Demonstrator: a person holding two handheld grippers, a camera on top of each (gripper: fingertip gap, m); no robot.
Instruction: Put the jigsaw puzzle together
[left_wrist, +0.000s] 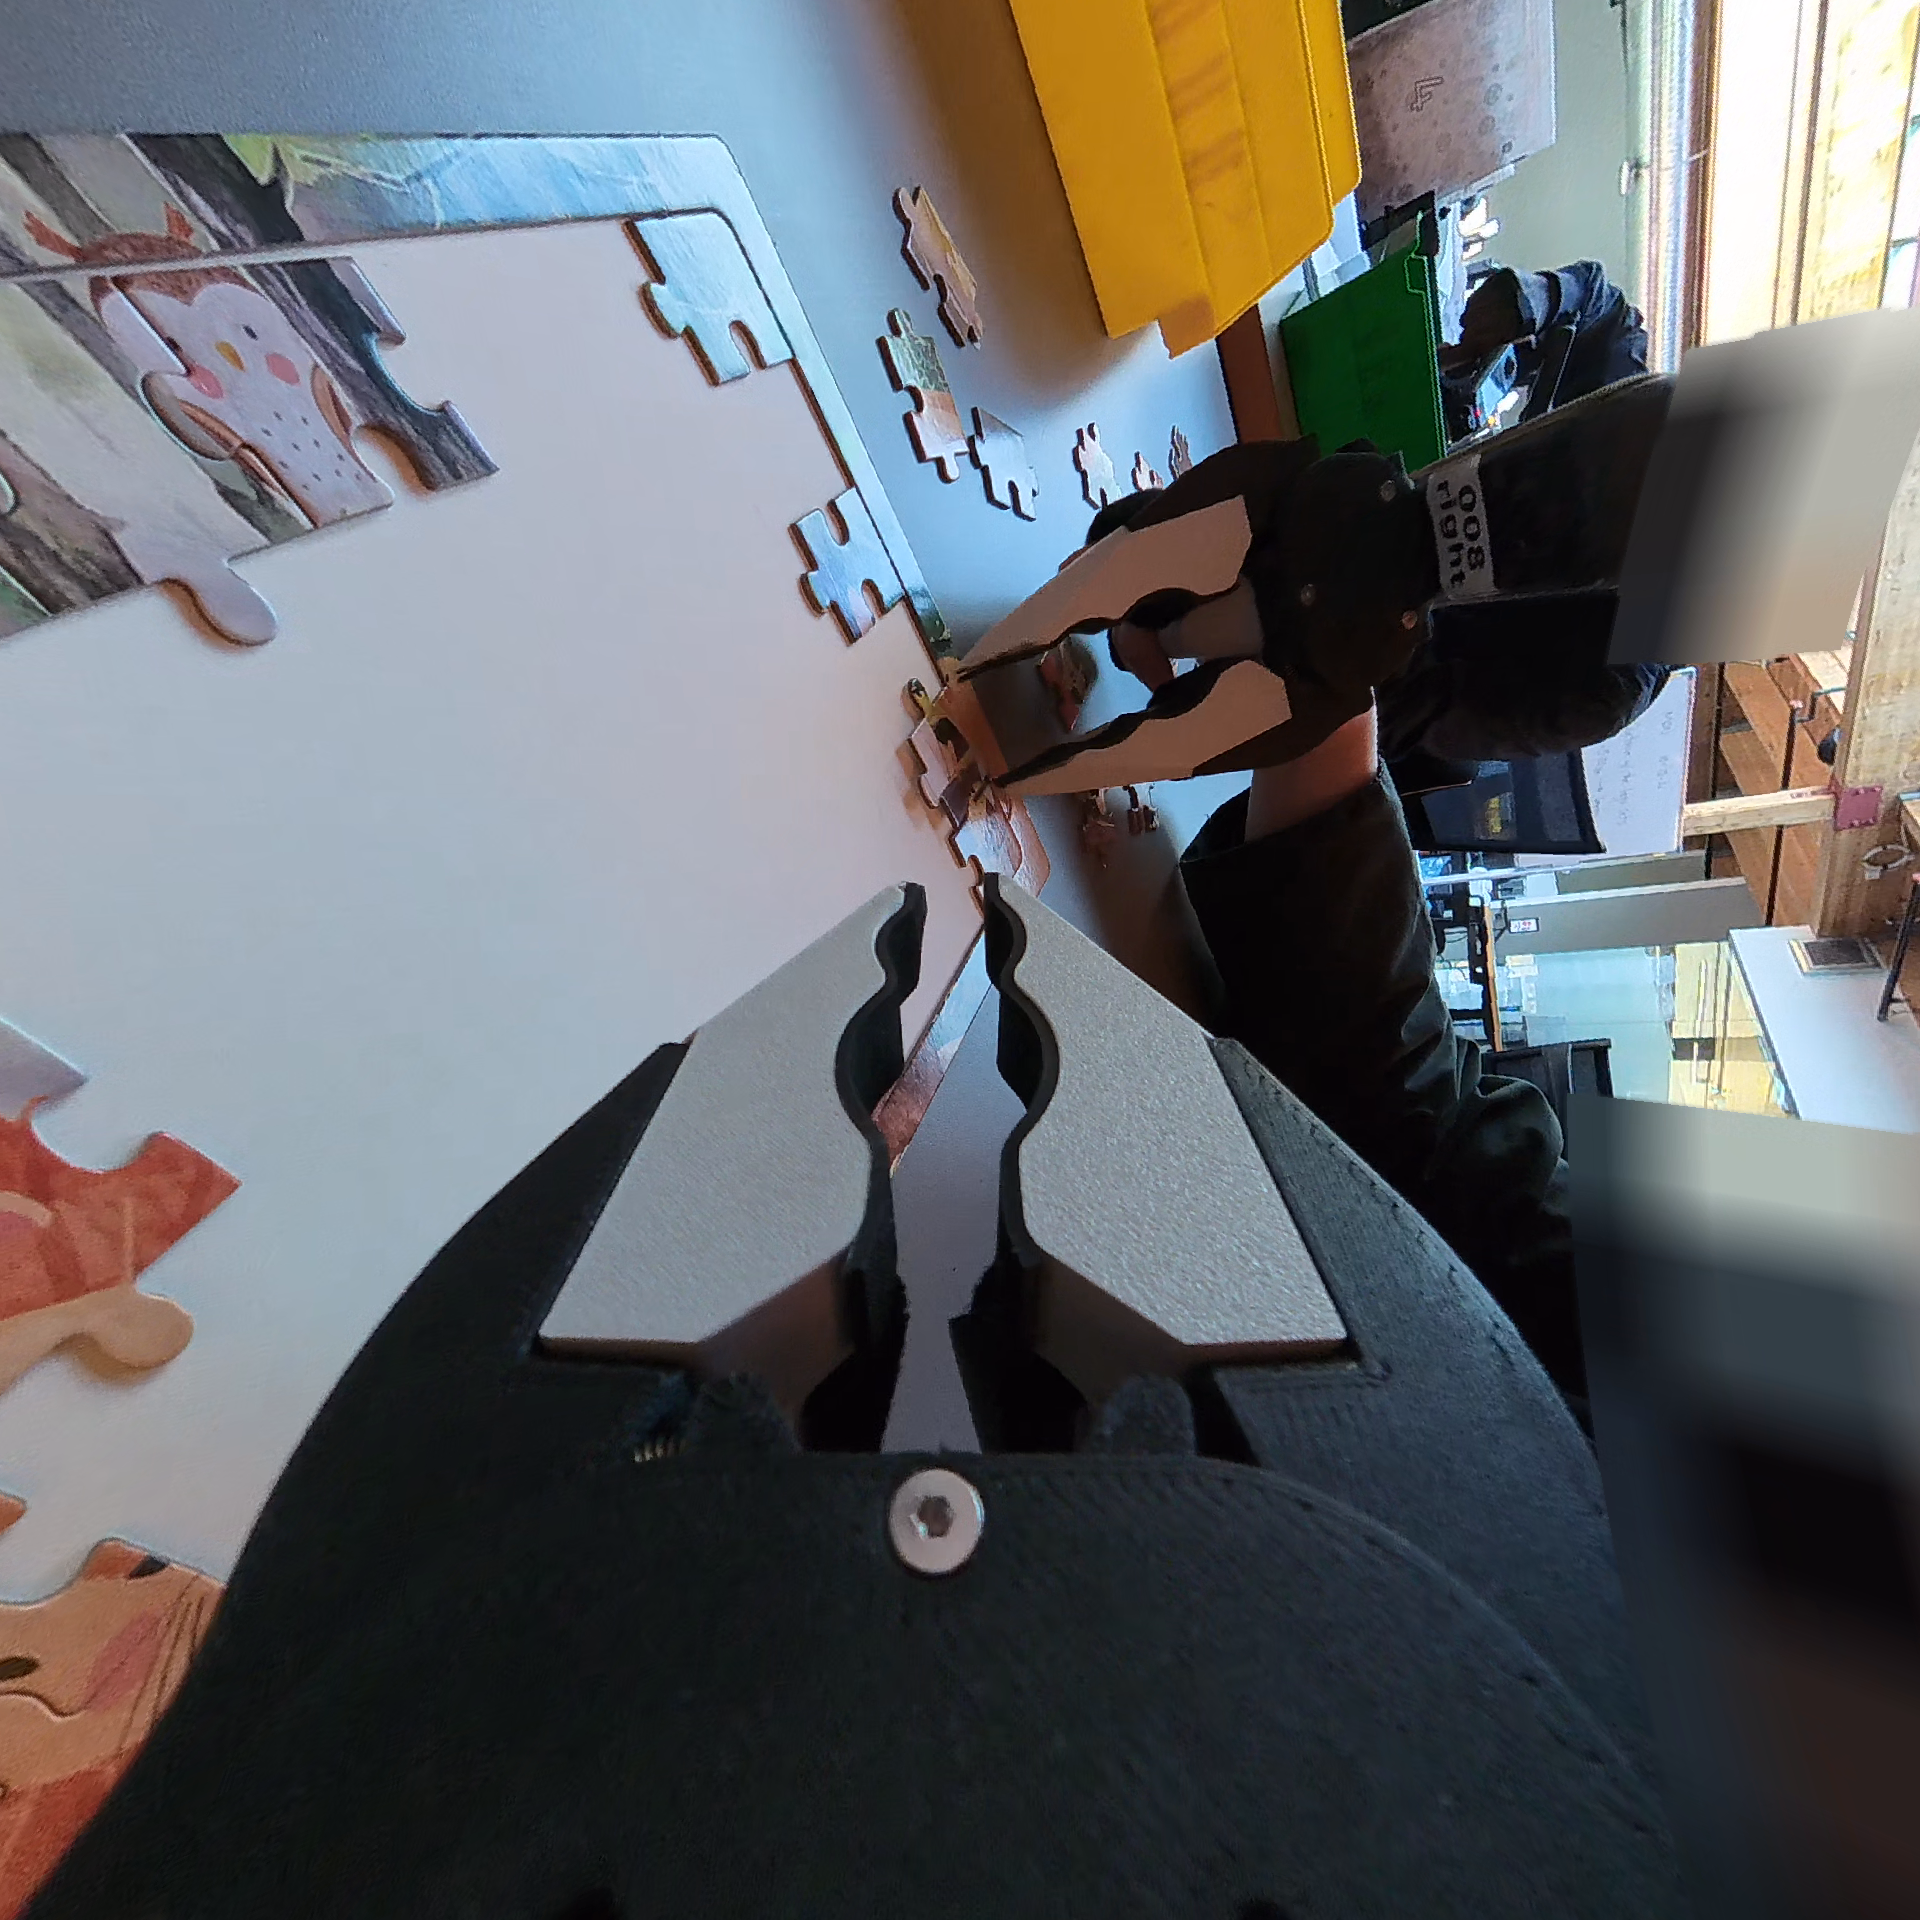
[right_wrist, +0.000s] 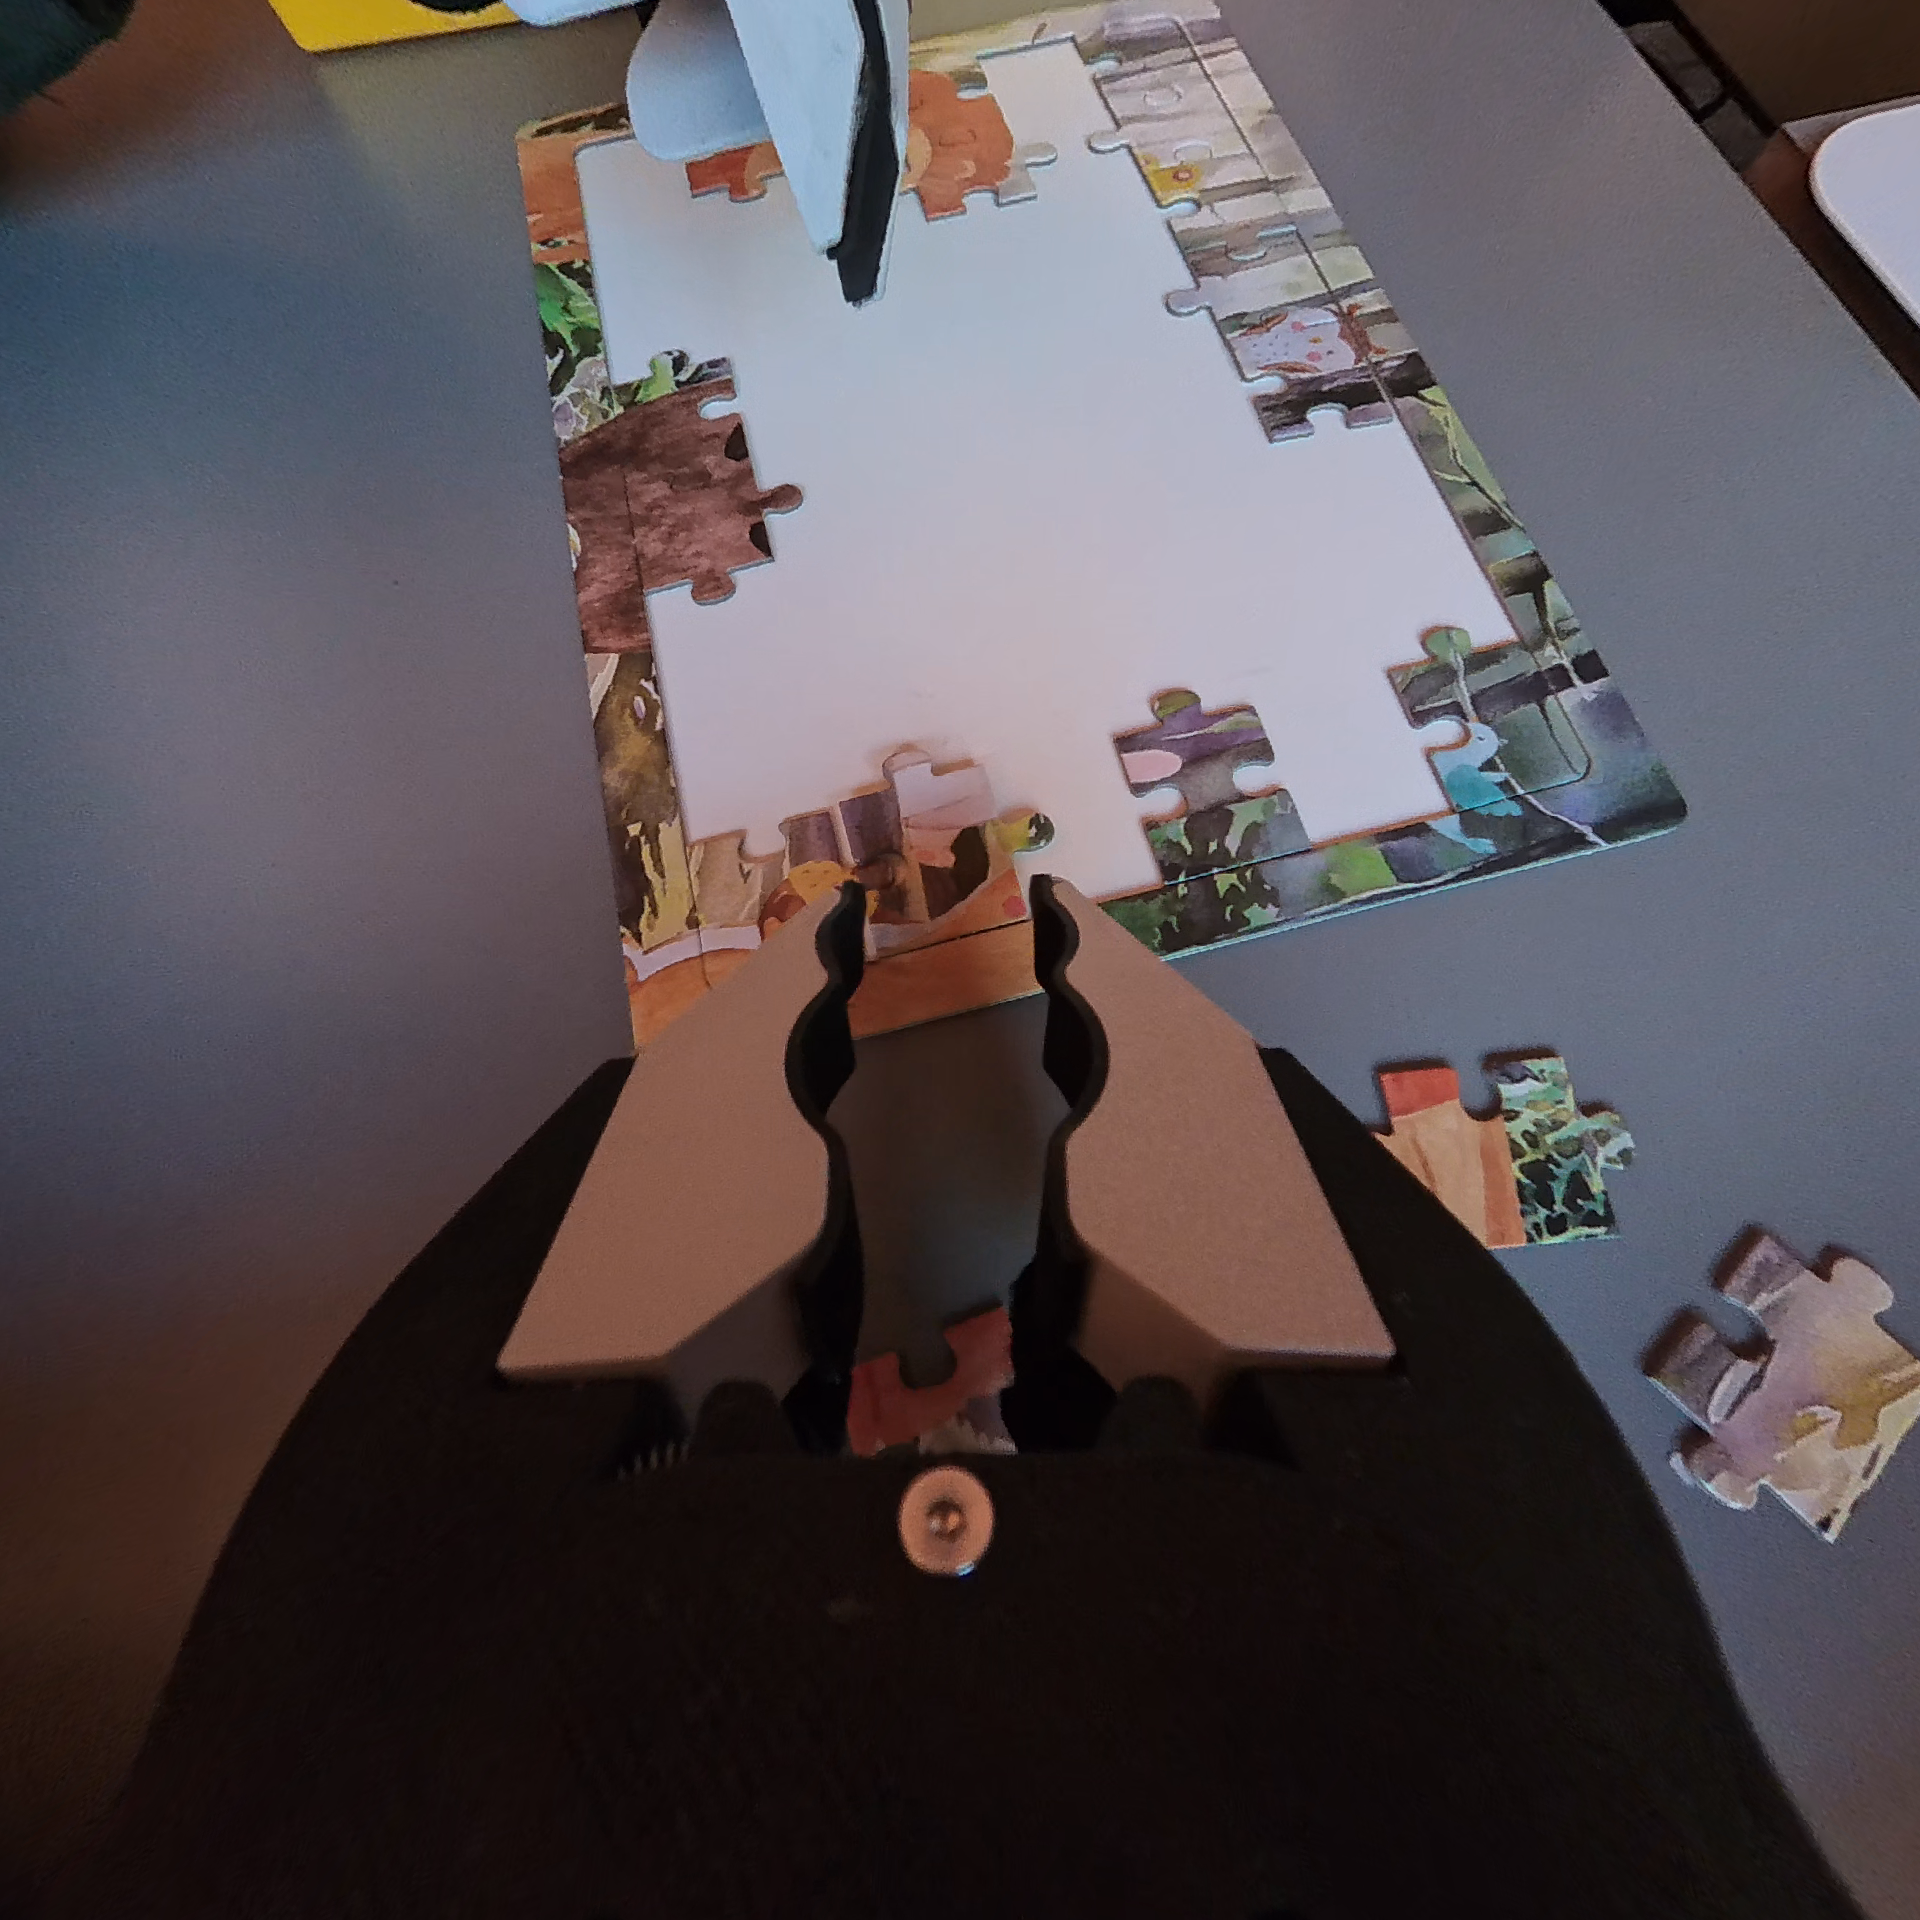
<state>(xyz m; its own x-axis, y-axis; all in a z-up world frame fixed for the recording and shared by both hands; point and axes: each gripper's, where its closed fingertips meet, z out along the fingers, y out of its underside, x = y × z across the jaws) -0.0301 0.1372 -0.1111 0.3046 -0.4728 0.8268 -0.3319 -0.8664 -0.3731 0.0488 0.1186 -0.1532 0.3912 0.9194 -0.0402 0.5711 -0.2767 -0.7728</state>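
The puzzle board (right_wrist: 987, 520) lies on a grey table, its white middle bare and pieces set along its edges. My right gripper (right_wrist: 948, 899) is open at the board's near edge, its tips on either side of a brown piece (right_wrist: 956, 842) lying there. I cannot tell if they touch it. Another orange piece (right_wrist: 925, 1382) lies on the table under this gripper. My left gripper (left_wrist: 954, 899) is narrowly open and empty over the board's (left_wrist: 520, 779) corner. It also shows at the far end in the right wrist view (right_wrist: 862, 291). The right gripper (left_wrist: 977, 727) shows in the left wrist view.
Two loose pieces (right_wrist: 1507, 1153) (right_wrist: 1787, 1382) lie on the table right of my right gripper. Several more pieces (left_wrist: 920, 390) lie beyond the board, near a yellow bin (left_wrist: 1184, 156). A person's dark sleeve (left_wrist: 1351, 987) is behind the right gripper. The tips of one gripper are about 10 centimetres away from the tips of the other. The orange piece (right_wrist: 925, 1382) is closer to my right gripper, around 8 centimetres from its tips; the left tips are 20 centimetres off. The left camera catches it too, in the left wrist view (left_wrist: 1061, 696).
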